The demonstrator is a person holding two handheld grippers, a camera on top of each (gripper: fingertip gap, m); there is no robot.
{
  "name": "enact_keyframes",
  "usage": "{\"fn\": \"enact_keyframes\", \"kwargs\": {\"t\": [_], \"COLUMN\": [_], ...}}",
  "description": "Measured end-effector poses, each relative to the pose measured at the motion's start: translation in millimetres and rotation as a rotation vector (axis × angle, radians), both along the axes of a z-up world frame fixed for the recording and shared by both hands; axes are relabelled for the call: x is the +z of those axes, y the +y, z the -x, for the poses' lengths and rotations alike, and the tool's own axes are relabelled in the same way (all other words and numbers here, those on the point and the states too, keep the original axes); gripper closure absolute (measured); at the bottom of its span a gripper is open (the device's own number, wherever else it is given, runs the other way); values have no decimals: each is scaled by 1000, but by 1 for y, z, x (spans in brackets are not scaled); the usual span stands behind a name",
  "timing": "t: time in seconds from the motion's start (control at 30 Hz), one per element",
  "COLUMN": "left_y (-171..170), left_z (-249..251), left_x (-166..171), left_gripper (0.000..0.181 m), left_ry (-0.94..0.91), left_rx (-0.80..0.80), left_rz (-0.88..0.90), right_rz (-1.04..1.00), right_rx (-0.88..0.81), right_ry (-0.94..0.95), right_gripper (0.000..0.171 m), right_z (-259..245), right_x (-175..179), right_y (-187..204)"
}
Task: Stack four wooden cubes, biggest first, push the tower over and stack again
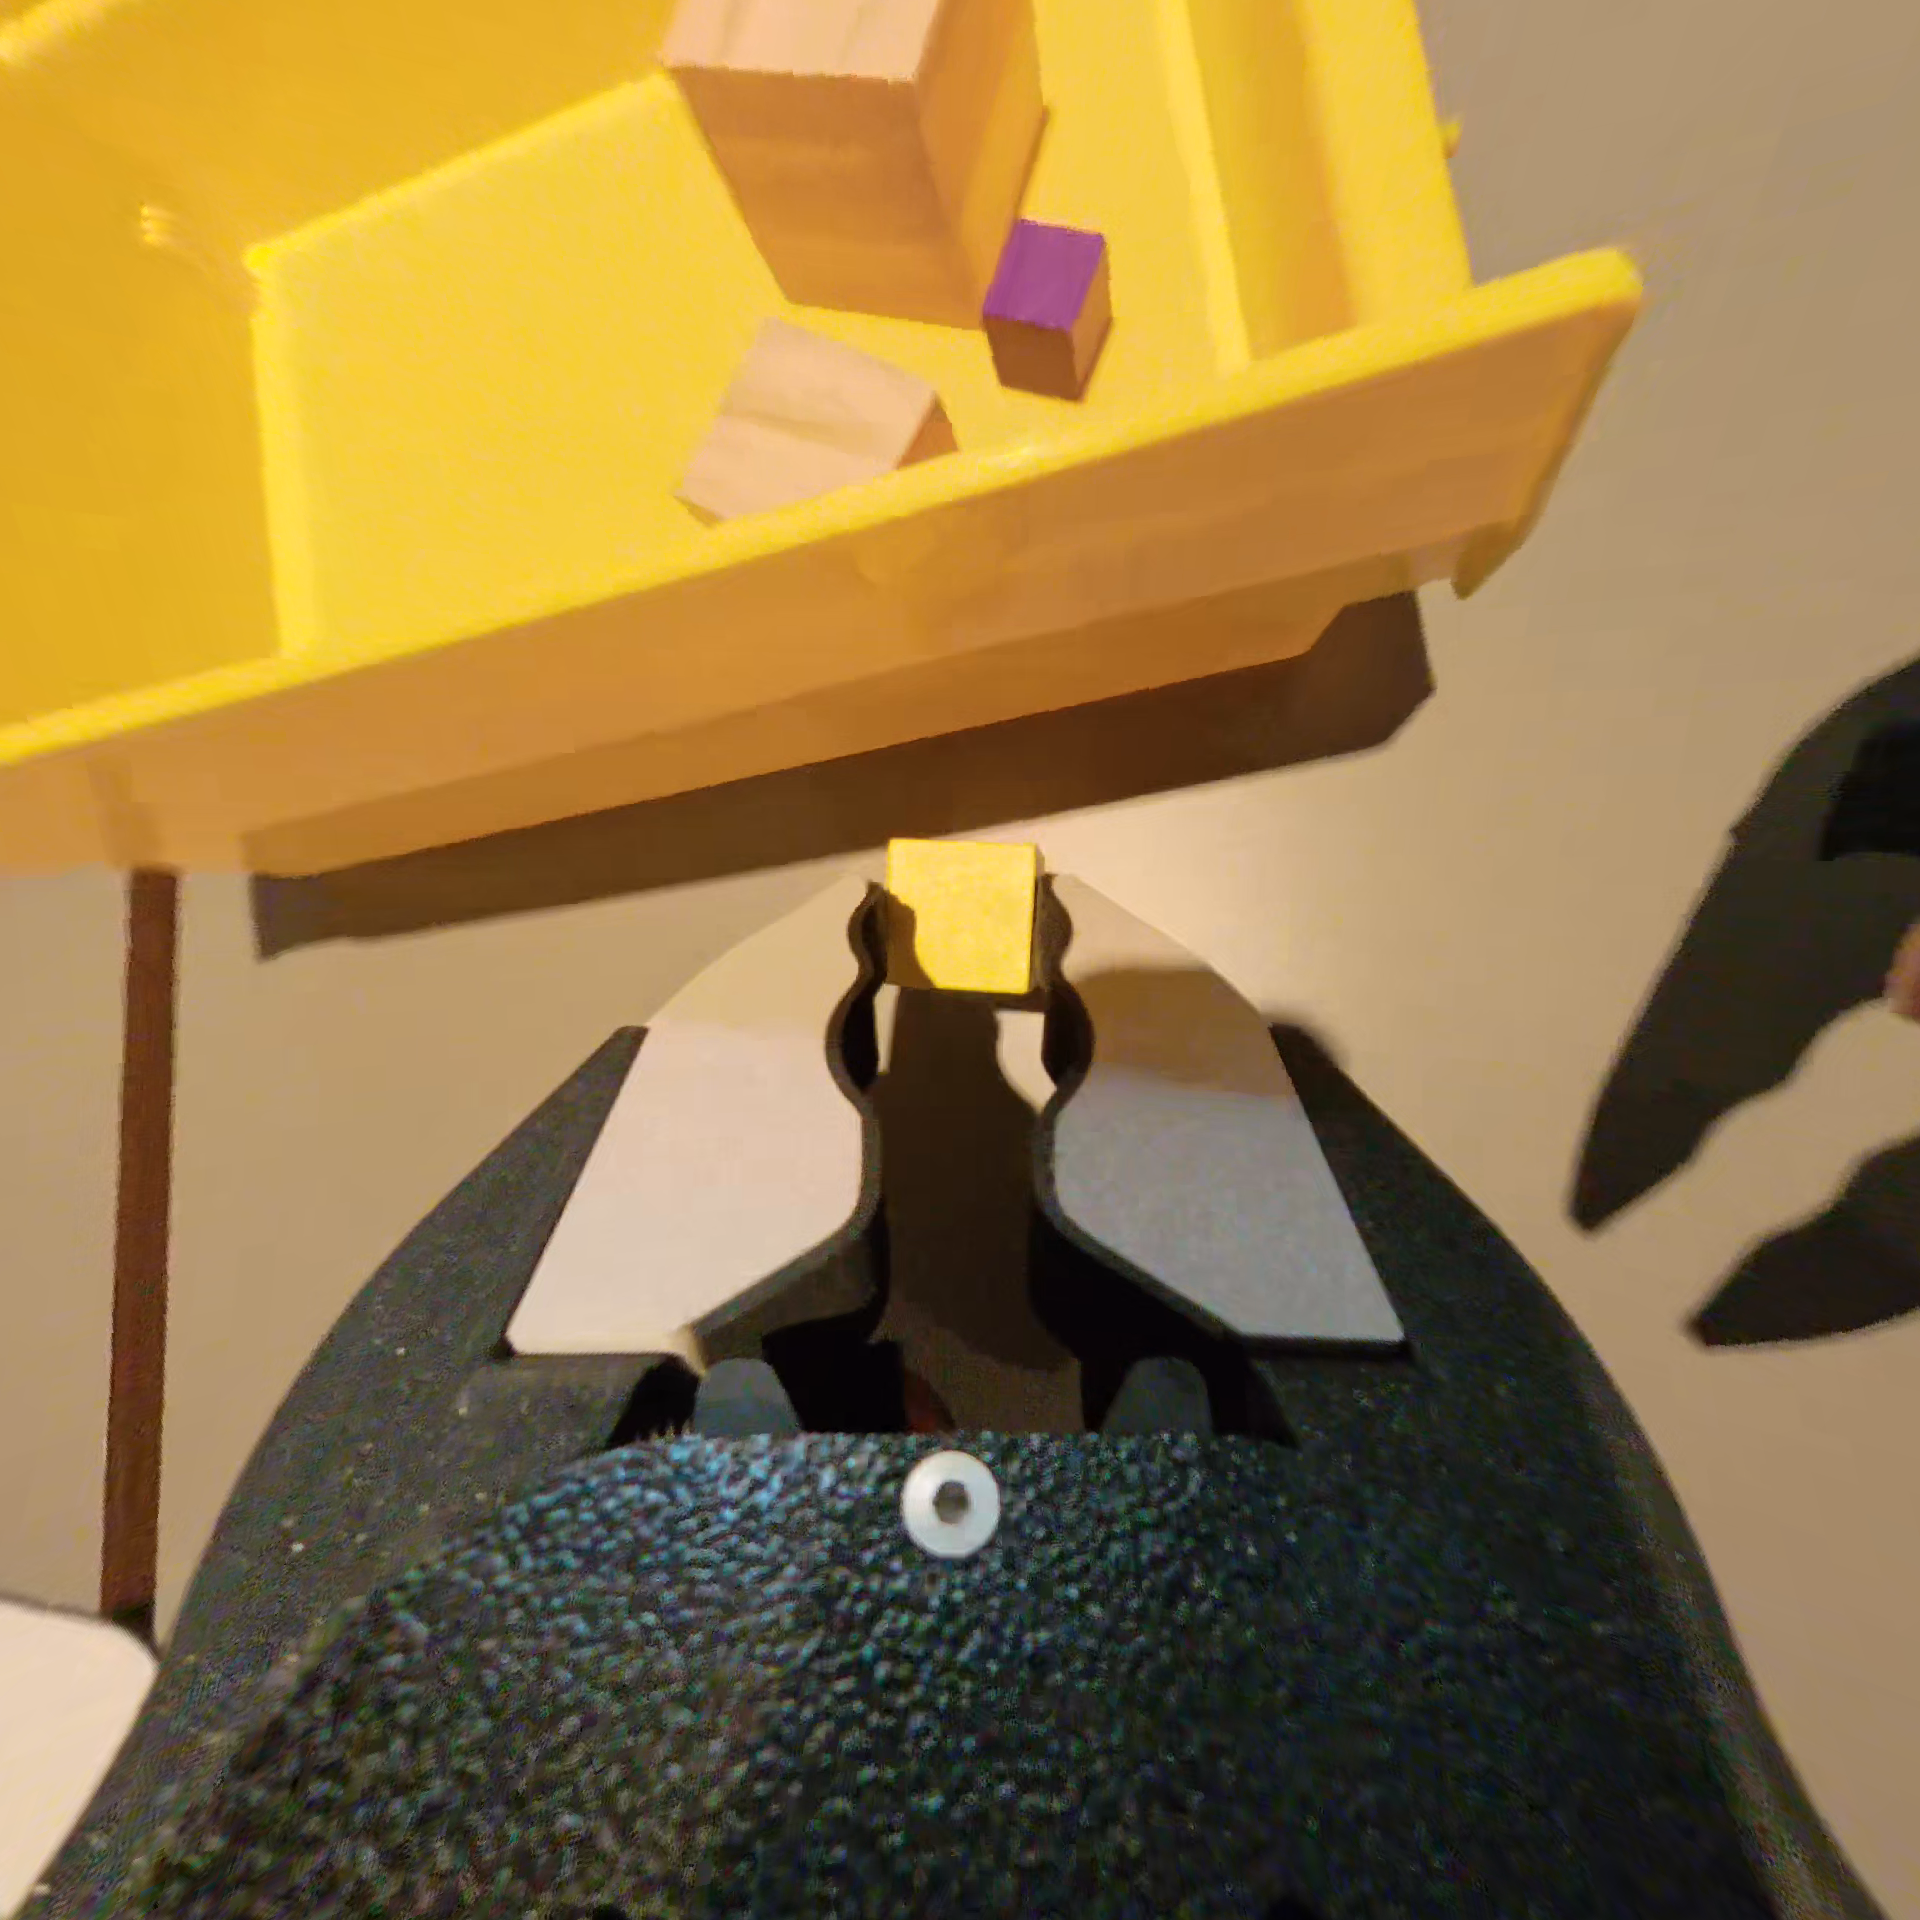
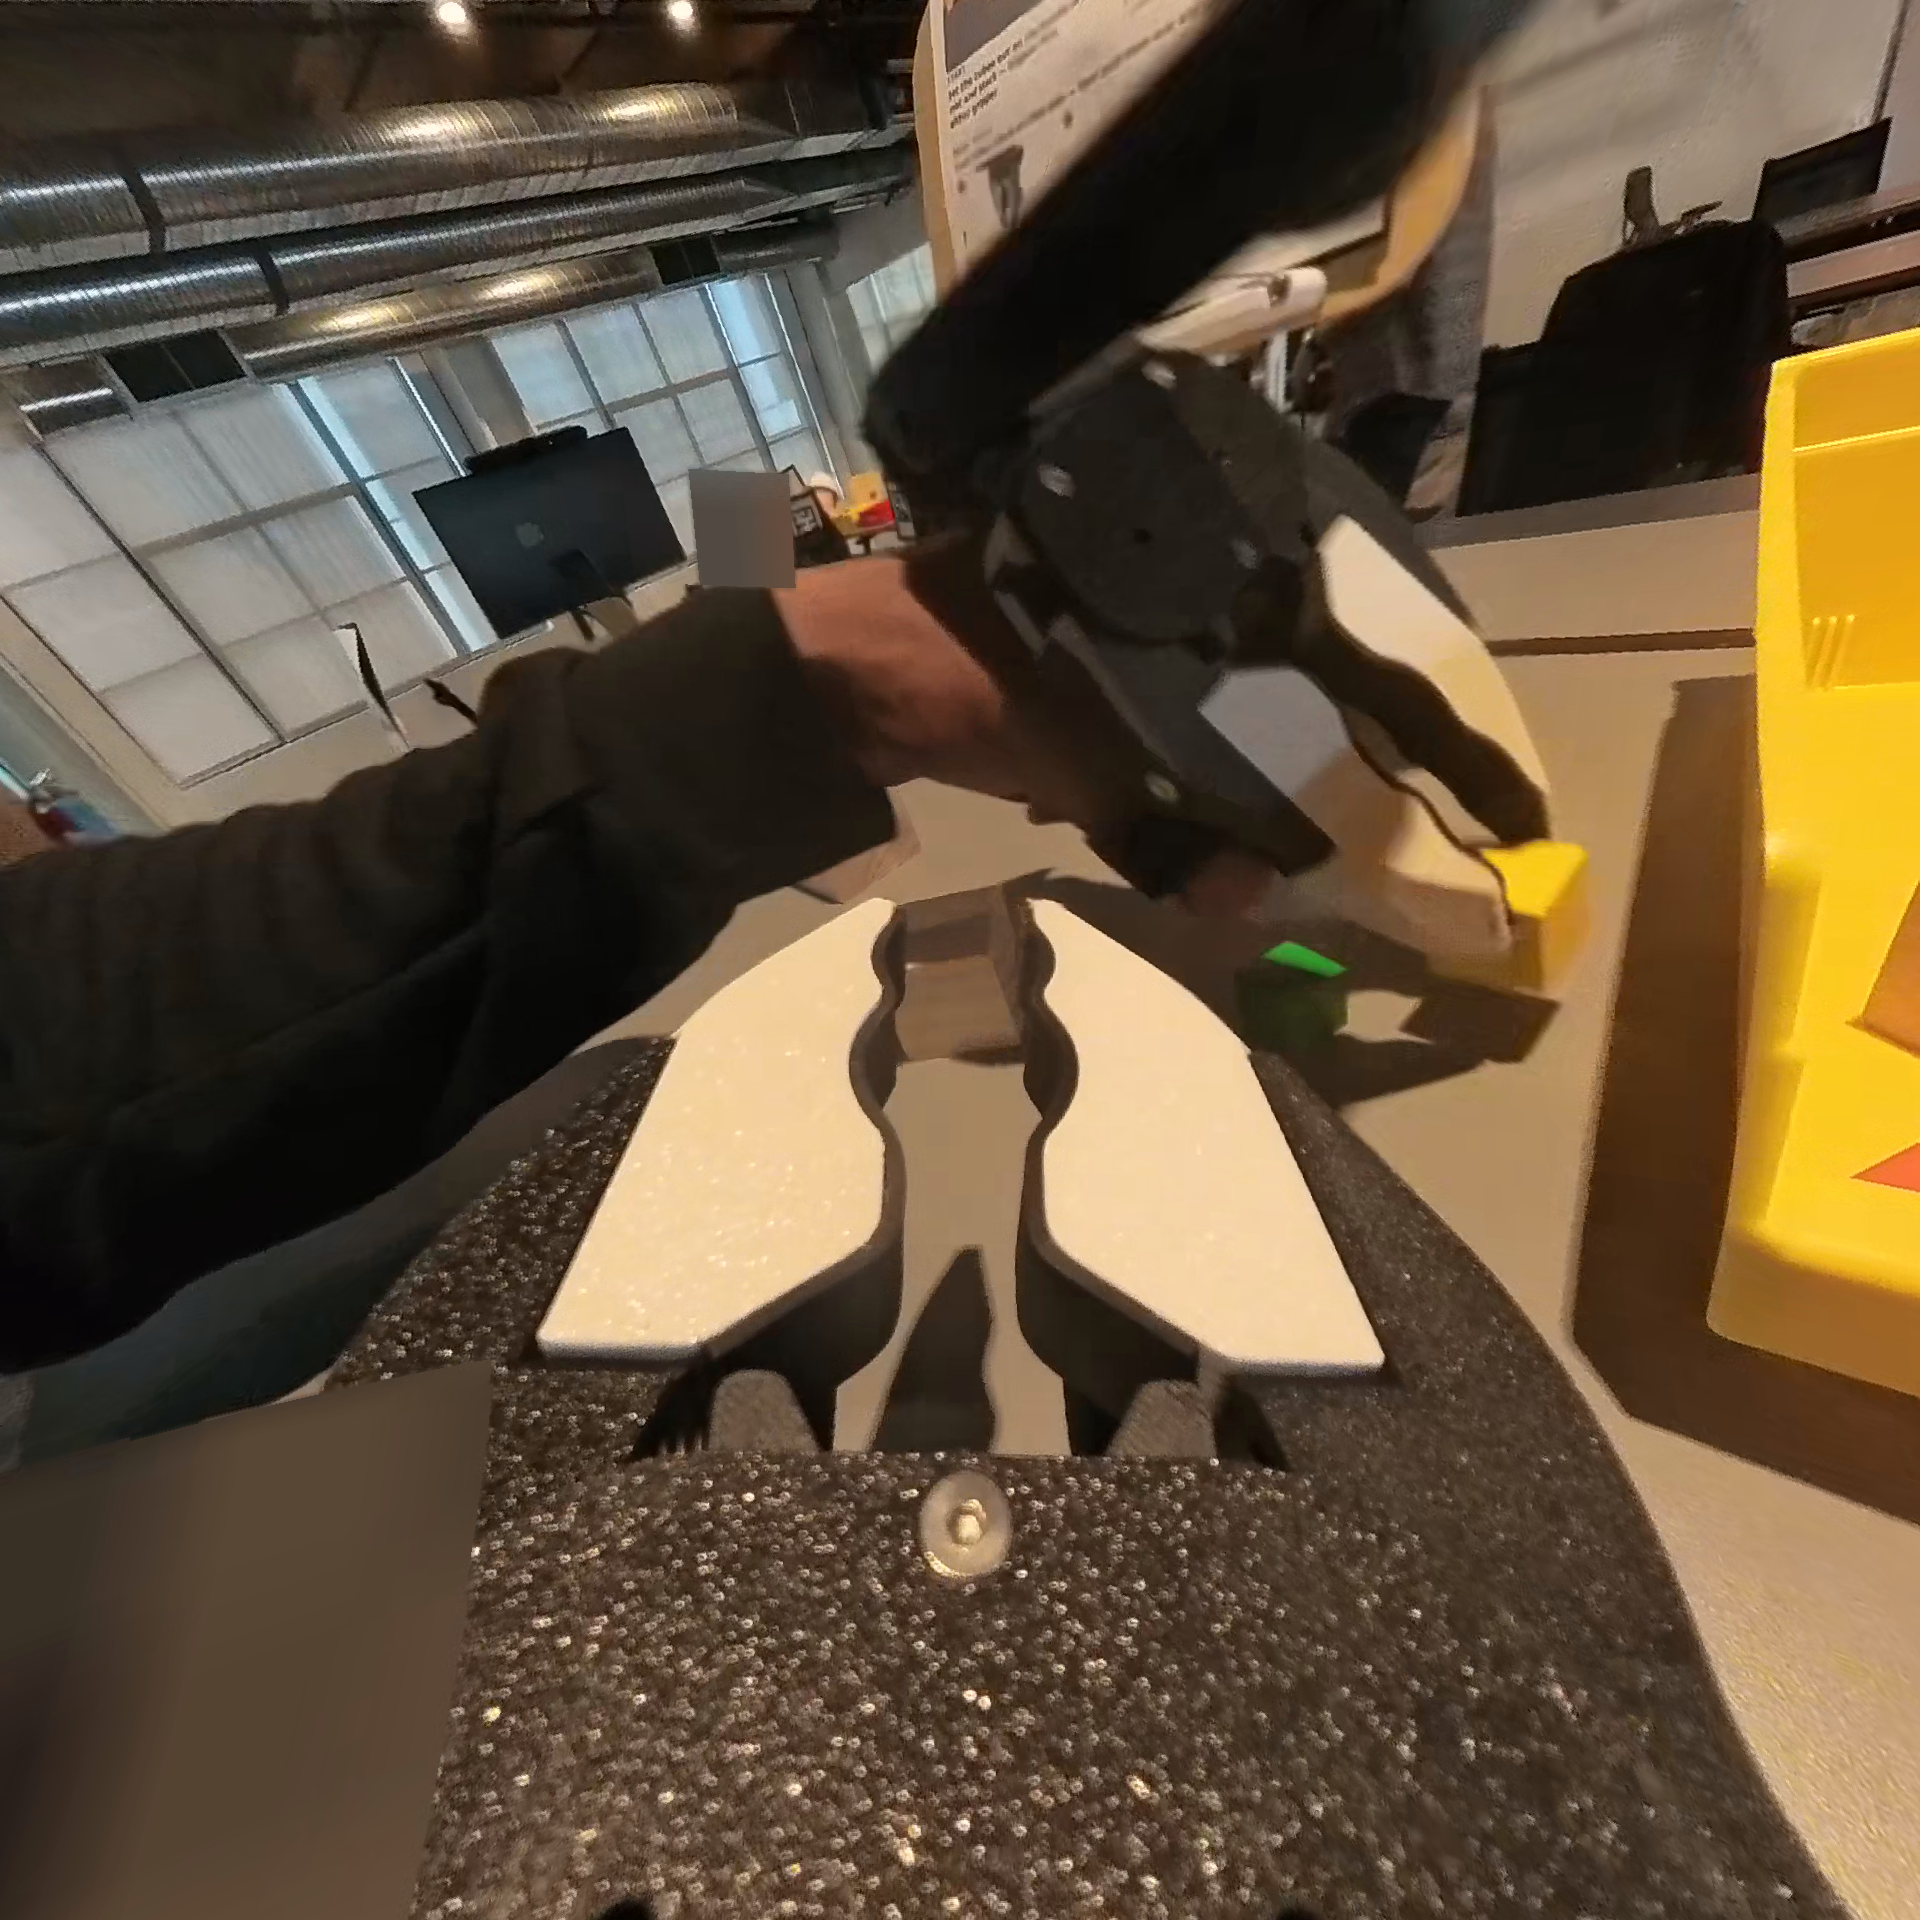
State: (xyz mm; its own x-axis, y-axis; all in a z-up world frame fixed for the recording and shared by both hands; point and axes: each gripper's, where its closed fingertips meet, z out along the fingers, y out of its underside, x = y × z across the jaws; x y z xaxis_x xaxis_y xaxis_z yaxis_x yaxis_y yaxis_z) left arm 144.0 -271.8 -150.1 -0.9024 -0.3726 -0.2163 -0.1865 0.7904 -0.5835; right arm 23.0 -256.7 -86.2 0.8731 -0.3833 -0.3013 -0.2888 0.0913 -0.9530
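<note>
My left gripper (image 1: 961,935) is shut on a small yellow cube (image 1: 961,914), held low over the table just in front of the yellow tray (image 1: 935,644). The right wrist view shows the same gripper (image 2: 1517,883) and yellow cube (image 2: 1548,914) from the side. In the tray lie a big plain wooden cube (image 1: 862,156), a smaller plain one (image 1: 810,416) and a purple-topped one (image 1: 1044,307). My right gripper (image 2: 956,966) is shut on a plain wooden cube (image 2: 956,987). A green cube (image 2: 1294,992) sits on the table between the two grippers.
The tray (image 2: 1818,935) stands on a dark mat (image 2: 1662,1039) at the right and holds something orange (image 2: 1891,1174). A person's dark sleeve (image 2: 416,935) crosses the left. A dark blurred shape (image 1: 1714,1039) shows at the right edge. A dark wooden strip (image 1: 140,1195) runs along the left.
</note>
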Motion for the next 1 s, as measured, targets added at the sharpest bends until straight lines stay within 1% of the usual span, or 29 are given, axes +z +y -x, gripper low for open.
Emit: {"fn": "enact_keyframes", "kwargs": {"t": [0.03,0.13,0.2,0.3,0.37,0.4,0.5,0.57,0.67,0.83,1.0], "left_y": [6,44,78,119,129,130,120,116,105,105,106], "left_z": [2,20,41,74,89,93,98,101,104,102,106], "left_x": [12,42,50,44,36,35,31,24,20,16,16], "left_gripper": [155,155,155,154,154,154,154,154,154,154,154], "left_ry": [-27,-72,-45,77,107,99,106,111,135,150,154], "left_rx": [45,218,339,513,550,561,580,576,561,590,595], "left_rz": [50,188,235,250,200,185,198,141,129,104,74], "right_rz": [0,10,18,37,47,52,71,78,57,25,30], "right_rx": [0,-2,-2,-6,-1,6,19,21,19,27,31], "right_ry": [1,-2,-3,-5,-20,-25,-32,-37,-29,11,11], "right_gripper": [152,152,152,153,153,154,154,154,154,153,153], "right_z": [0,0,0,0,2,3,5,5,4,1,2], "right_x": [0,-1,-2,-3,-3,-3,-5,-5,-3,-3,-4], "right_y": [0,1,2,3,6,8,13,15,12,10,10]}}
